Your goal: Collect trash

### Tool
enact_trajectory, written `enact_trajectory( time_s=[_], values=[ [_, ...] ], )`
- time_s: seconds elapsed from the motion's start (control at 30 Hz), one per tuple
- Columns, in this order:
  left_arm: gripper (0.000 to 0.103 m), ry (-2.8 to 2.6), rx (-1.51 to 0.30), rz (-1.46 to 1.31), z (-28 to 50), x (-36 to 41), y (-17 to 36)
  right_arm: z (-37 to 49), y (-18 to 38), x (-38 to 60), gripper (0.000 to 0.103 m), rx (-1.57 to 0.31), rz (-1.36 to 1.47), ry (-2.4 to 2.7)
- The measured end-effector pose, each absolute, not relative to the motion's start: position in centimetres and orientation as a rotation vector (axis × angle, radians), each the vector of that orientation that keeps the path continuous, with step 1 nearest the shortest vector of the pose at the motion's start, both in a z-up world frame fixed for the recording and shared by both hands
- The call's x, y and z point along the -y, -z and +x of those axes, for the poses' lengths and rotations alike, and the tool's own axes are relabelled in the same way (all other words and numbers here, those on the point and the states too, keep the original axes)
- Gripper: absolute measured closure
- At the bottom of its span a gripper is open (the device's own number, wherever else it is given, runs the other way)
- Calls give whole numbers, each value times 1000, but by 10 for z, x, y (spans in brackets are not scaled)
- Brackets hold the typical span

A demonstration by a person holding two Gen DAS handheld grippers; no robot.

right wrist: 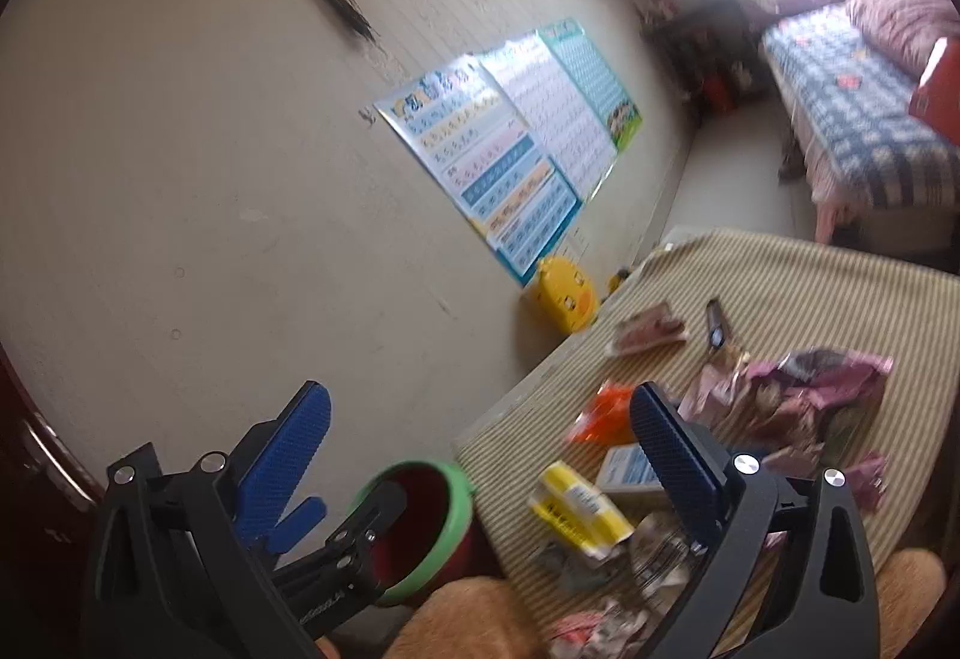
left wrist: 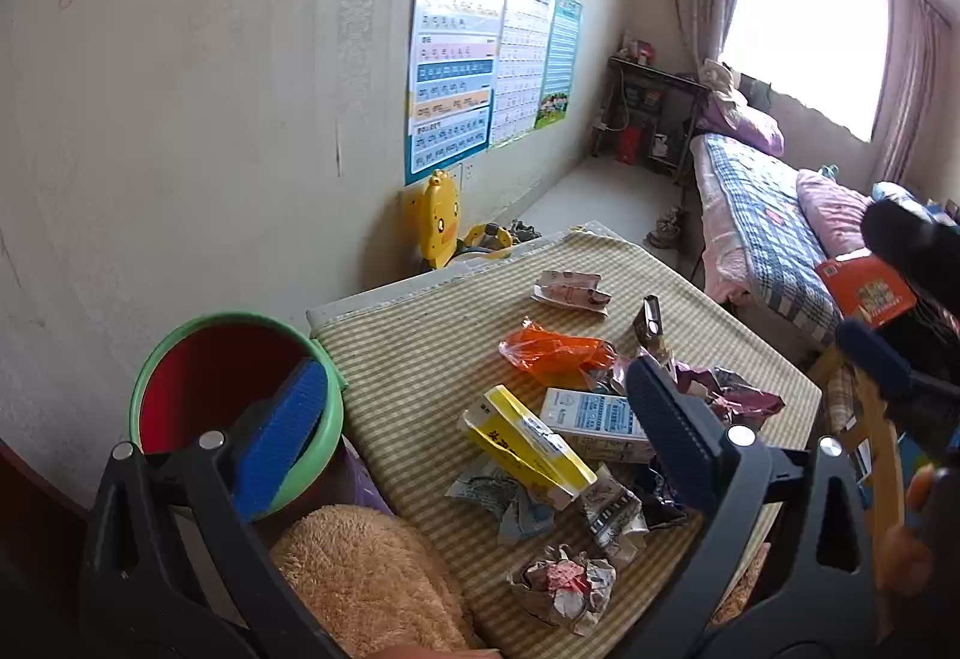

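Observation:
Trash lies heaped on the striped table cloth (left wrist: 414,335): a yellow box (left wrist: 528,443) (right wrist: 576,503), a white-blue carton (left wrist: 594,416), an orange wrapper (left wrist: 552,350) (right wrist: 603,413), crumpled purple foil (left wrist: 732,389) (right wrist: 810,389), a pink wrapper (left wrist: 570,290) and a paper ball (left wrist: 564,584). A red bucket with a green rim (left wrist: 150,377) (right wrist: 462,515) stands at the table's left edge. My left gripper (left wrist: 474,368) hangs open, one finger over the bucket, the other over the heap. My right gripper (right wrist: 480,395) is open too, above the table's near left corner, holding nothing.
A tan plush thing (left wrist: 372,575) lies at the near edge beside the bucket. A small dark lighter-like object (left wrist: 651,320) rests past the heap. A yellow duck toy (left wrist: 438,221) leans on the wall behind the table. A bed (left wrist: 762,215) stands to the right.

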State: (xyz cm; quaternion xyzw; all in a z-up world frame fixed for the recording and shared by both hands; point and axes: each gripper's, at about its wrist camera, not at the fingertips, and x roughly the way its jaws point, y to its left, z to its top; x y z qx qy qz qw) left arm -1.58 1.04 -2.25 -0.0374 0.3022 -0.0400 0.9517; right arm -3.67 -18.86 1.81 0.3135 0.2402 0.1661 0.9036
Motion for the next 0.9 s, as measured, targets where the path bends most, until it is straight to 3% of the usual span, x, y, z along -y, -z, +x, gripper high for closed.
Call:
enact_trajectory(
  time_s=[0.4, 0.9],
  values=[
    [5, 85, -610, -65, -16, -8, 26, -43, -17, 187, 7, -525, 524, -146],
    [5, 62, -624, -105, -21, 25, 37, -33, 0, 203, 7, -582, 705, -111]
  ],
)
